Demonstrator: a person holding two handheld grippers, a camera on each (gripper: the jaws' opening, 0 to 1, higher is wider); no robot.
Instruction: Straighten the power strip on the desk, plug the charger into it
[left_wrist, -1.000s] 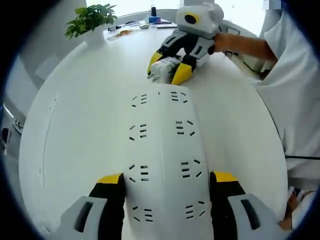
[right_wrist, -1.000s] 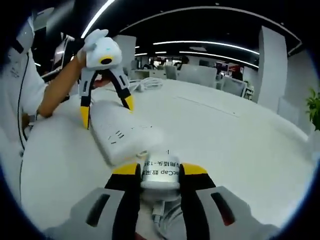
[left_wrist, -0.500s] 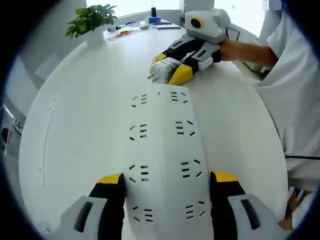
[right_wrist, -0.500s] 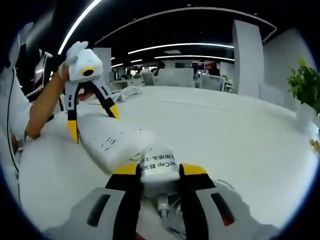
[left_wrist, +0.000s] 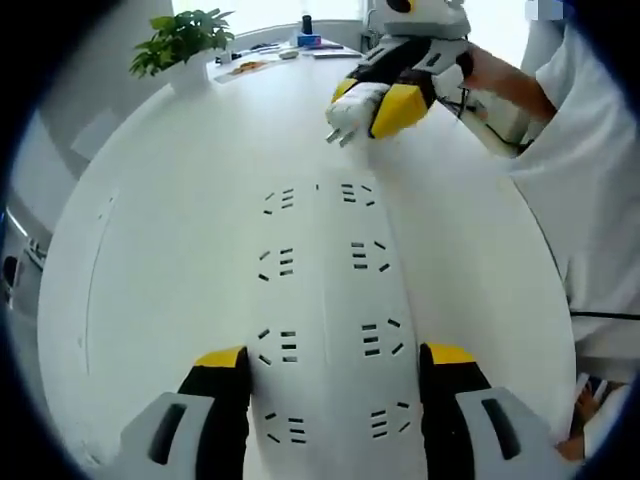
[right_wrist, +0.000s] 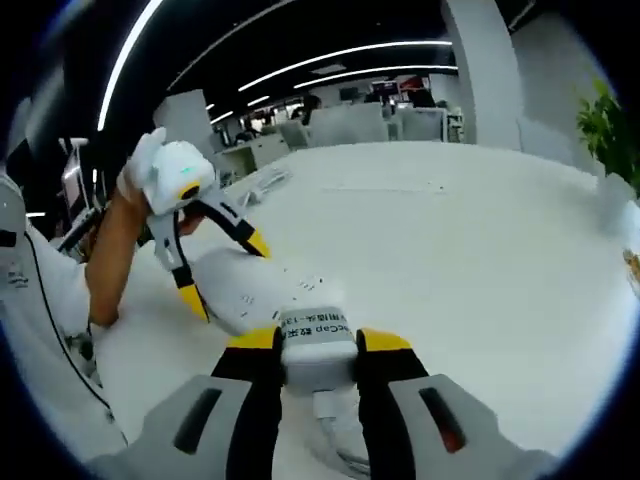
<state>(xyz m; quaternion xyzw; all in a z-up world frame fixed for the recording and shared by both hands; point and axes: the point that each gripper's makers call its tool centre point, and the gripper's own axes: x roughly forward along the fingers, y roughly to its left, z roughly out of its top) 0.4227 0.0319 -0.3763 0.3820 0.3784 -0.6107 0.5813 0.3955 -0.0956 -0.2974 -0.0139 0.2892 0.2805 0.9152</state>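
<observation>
A long white power strip (left_wrist: 325, 300) lies flat on the white desk (left_wrist: 160, 260), running away from my left gripper (left_wrist: 335, 375), whose yellow-tipped jaws press against its two long sides. Beyond the strip's far end my right gripper (left_wrist: 370, 105) hovers above the desk, shut on a white charger (left_wrist: 352, 112) with its prongs pointing down toward the strip. In the right gripper view the charger (right_wrist: 318, 330) sits between the jaws of my right gripper (right_wrist: 318, 342), just short of the power strip (right_wrist: 245, 290). My left gripper (right_wrist: 227, 274) straddles the strip there.
A potted plant (left_wrist: 185, 45) and small items (left_wrist: 265, 55) stand at the desk's far edge. A person in white clothes (left_wrist: 590, 200) is at the right. The charger's cable (right_wrist: 335, 440) trails back under my right gripper. Office desks fill the background.
My right gripper has lifted the charger up and away from the strip's far end. The left gripper and the strip have not moved.
</observation>
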